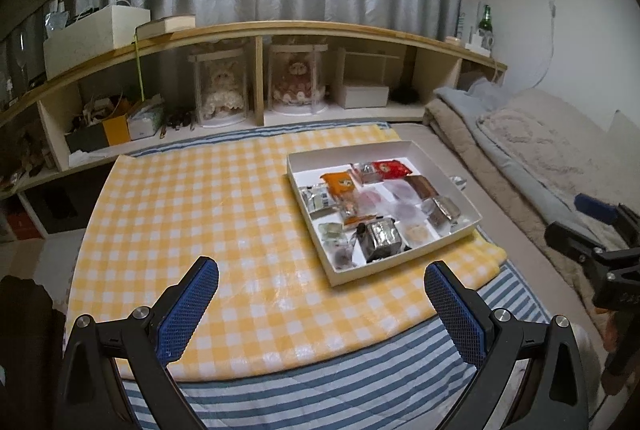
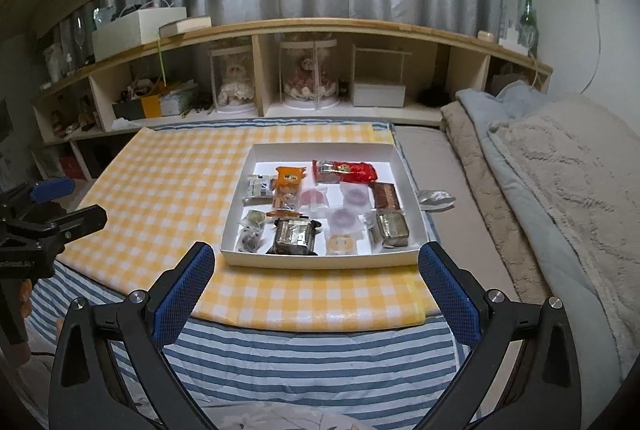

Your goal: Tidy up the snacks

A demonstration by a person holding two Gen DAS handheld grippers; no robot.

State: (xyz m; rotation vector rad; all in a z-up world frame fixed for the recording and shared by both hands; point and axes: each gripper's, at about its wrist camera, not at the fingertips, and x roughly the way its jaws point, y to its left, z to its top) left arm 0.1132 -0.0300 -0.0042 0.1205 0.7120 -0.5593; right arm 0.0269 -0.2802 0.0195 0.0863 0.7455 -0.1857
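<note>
Both our left gripper (image 1: pixel 321 292) and right gripper (image 2: pixel 316 276) hang released, holding nothing, above the yellow checked cloth (image 2: pixel 176 186), where the white box (image 2: pixel 320 150) holds the packaged snacks (image 2: pixel 320 208).

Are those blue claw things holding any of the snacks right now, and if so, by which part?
No. The left gripper and right gripper are both wide open and empty; the snacks lie in the white box, one silver packet outside it.

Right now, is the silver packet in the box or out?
Out. The silver packet lies on the bedding just right of the box, past its right wall.
</note>
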